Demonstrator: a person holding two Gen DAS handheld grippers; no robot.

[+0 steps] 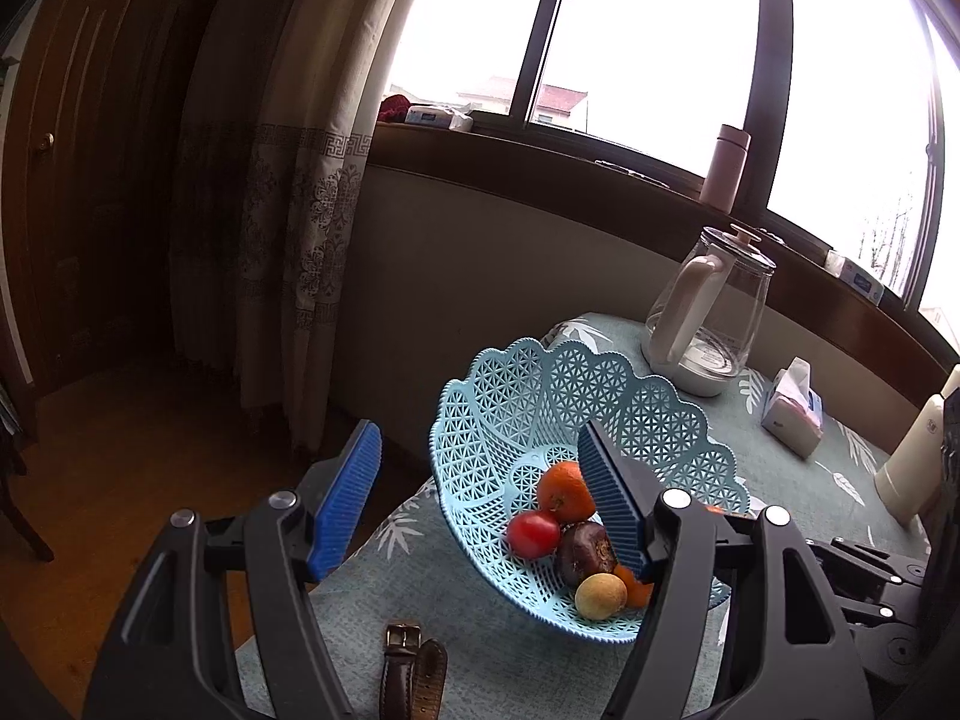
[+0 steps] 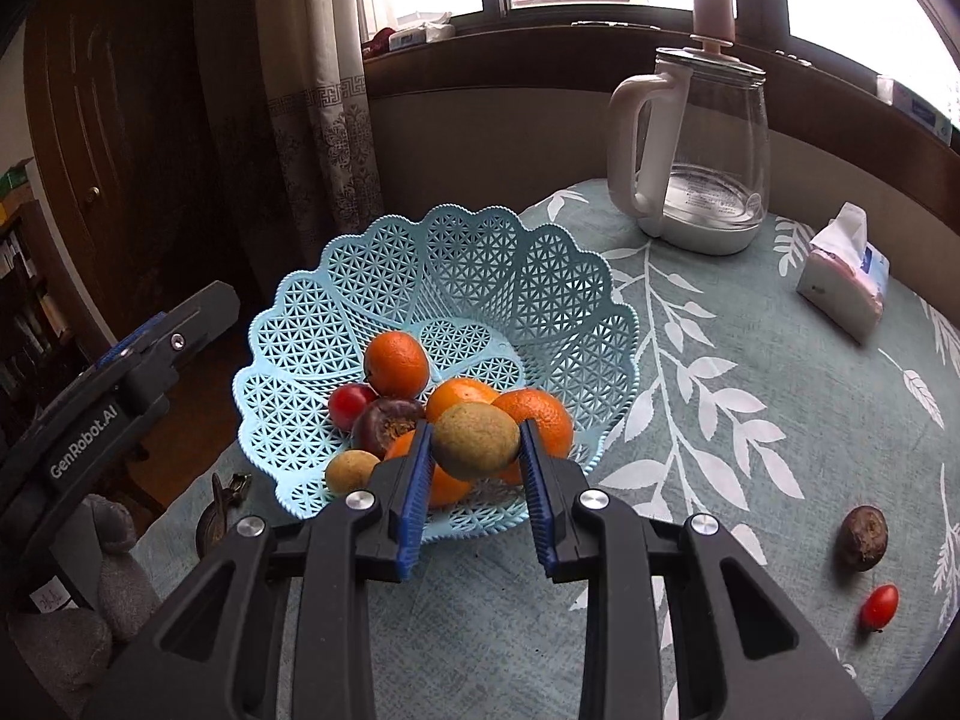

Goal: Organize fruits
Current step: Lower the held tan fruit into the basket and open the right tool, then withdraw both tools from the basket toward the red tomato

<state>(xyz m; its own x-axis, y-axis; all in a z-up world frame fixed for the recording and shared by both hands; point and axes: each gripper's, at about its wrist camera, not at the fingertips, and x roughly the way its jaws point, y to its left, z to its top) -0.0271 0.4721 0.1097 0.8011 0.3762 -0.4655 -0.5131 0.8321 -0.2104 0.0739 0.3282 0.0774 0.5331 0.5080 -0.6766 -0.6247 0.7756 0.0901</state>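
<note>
A light blue lattice basket point(image 2: 540, 276) point(image 1: 480, 420) stands on the table's left part. Inside lie several oranges point(image 2: 396, 363), a small red tomato point(image 2: 348, 405), a dark purple passion fruit point(image 2: 387, 423) and a small yellowish fruit point(image 2: 351, 471). My right gripper point(image 2: 475, 441) is shut on a brownish-green kiwi point(image 2: 476, 441), held just above the basket's near side. My left gripper point(image 1: 480, 456) is open and holds nothing, hovering beside the basket's left rim. On the cloth at the right lie another passion fruit point(image 2: 864, 537) and a red tomato point(image 2: 879, 606).
A glass kettle point(image 2: 696, 150) with a white handle stands at the back of the table, a tissue pack point(image 2: 846, 276) to its right. A brown leather watch strap point(image 1: 414, 672) lies near the front edge. Curtain and window sill lie behind; the table's left edge drops to the floor.
</note>
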